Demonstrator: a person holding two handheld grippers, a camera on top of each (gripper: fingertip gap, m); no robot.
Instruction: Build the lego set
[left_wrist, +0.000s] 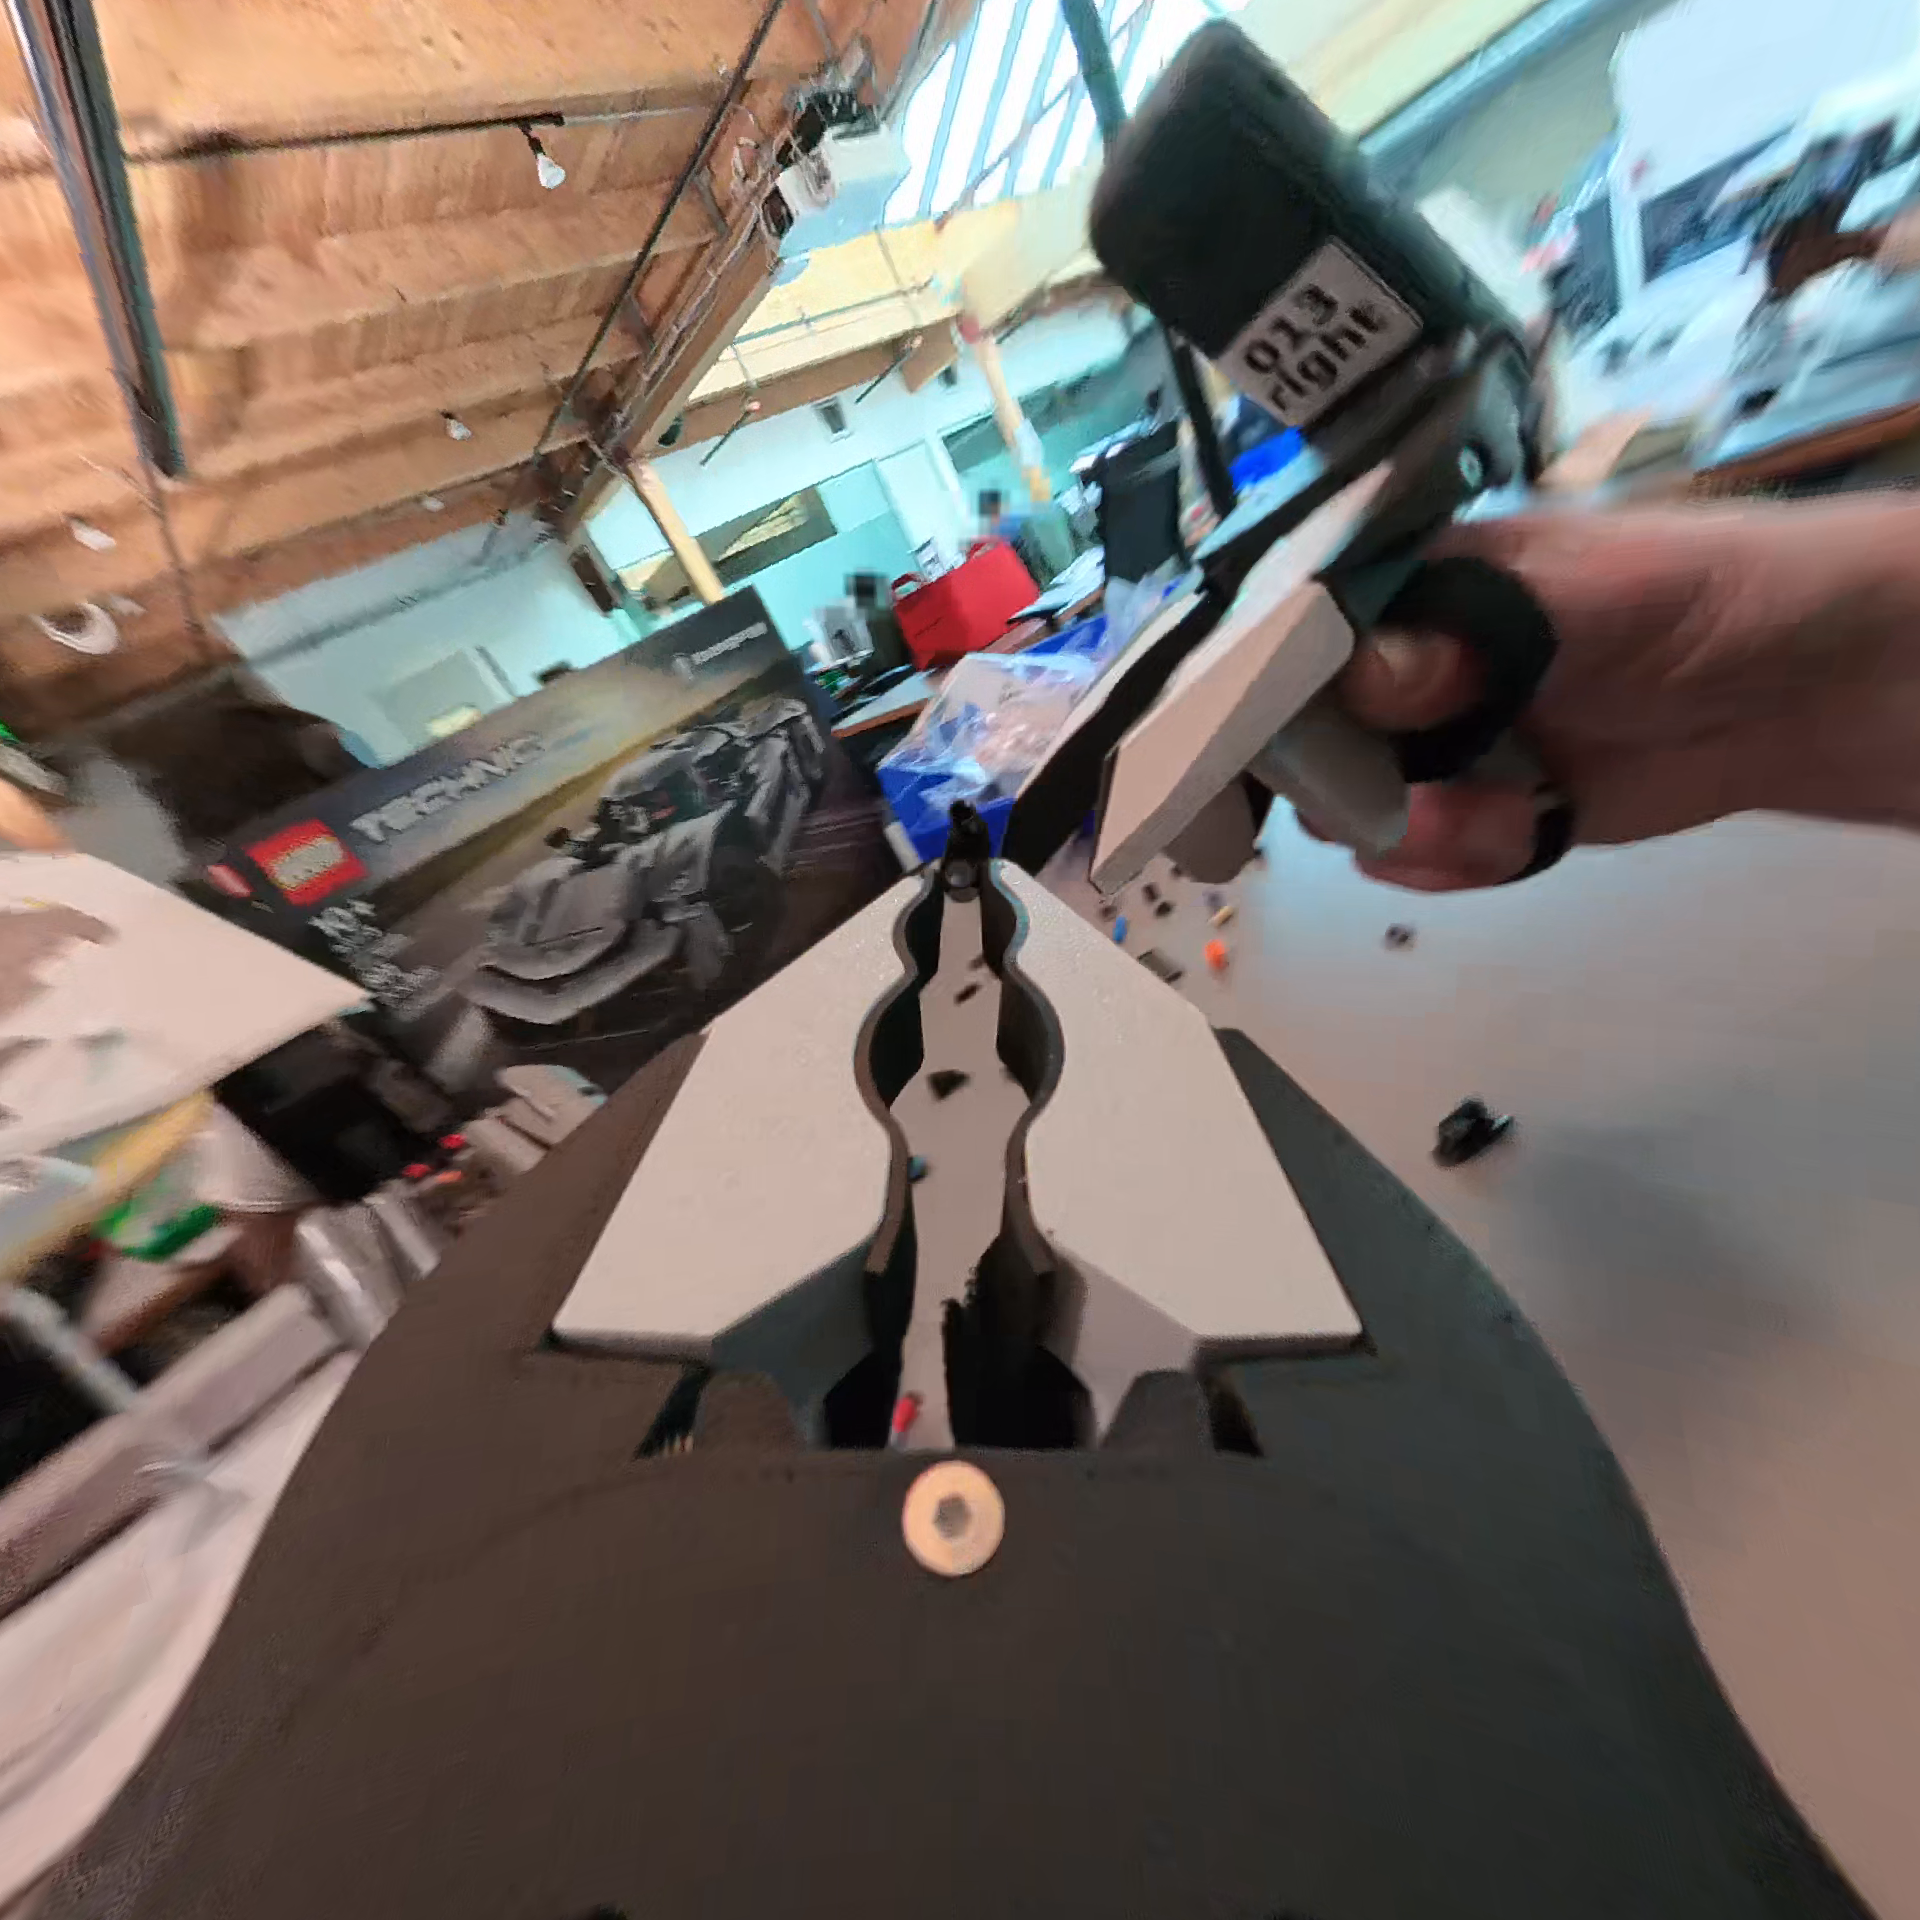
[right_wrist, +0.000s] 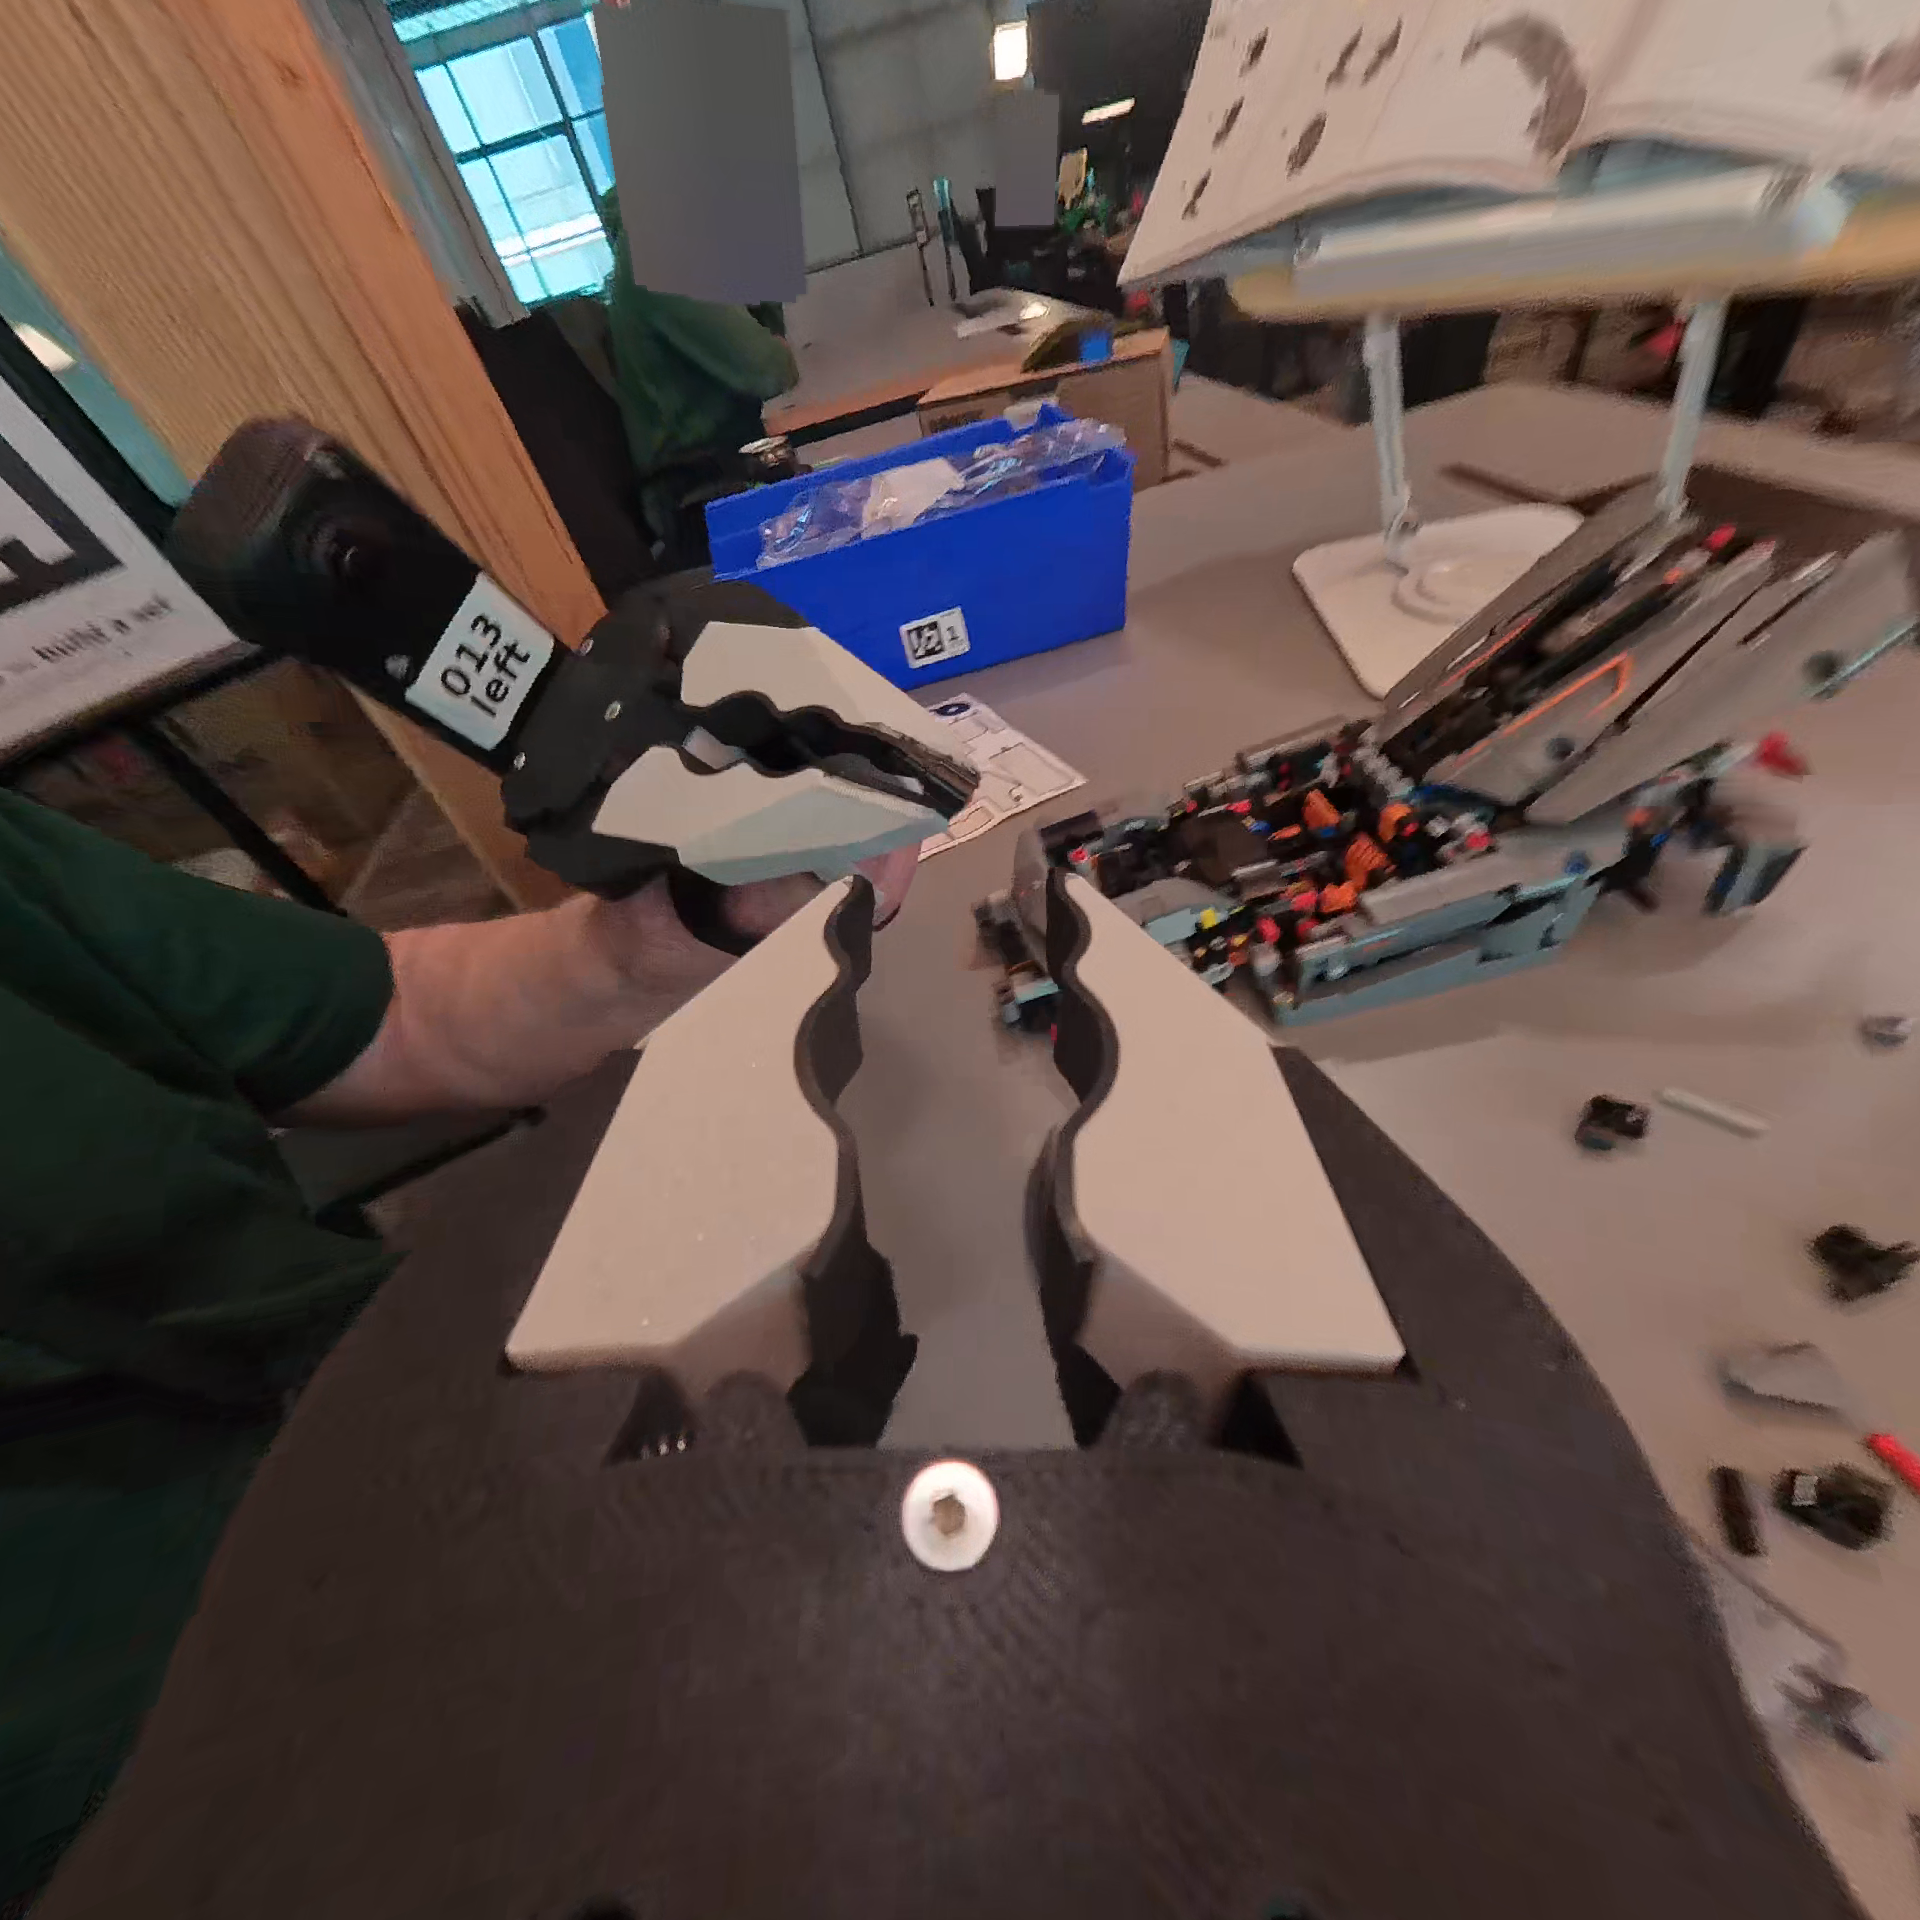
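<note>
Above the grey table (right_wrist: 1455, 1195), the left gripper (left_wrist: 964, 878) is pinching a small black piece (left_wrist: 962, 831) at its fingertips, while the right gripper (right_wrist: 951, 899) is hanging released, holding nothing. Just beyond it, the half-built lego model (right_wrist: 1403, 862) is sitting on the table. This looks like a fitting step; next, the held piece likely needs aligning with its socket on the model.

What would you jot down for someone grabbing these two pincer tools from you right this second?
Left gripper: nearly shut on a small black piece, held up off the table.
Right gripper: open, empty, aimed toward the half-built car model.
Model sits on the table with its rear panels tilted up; blue bin of bagged parts behind it, loose pieces scattered to the right.
Done: much of the chassis. Left: fit the held piece, then use up the loose parts.
</note>
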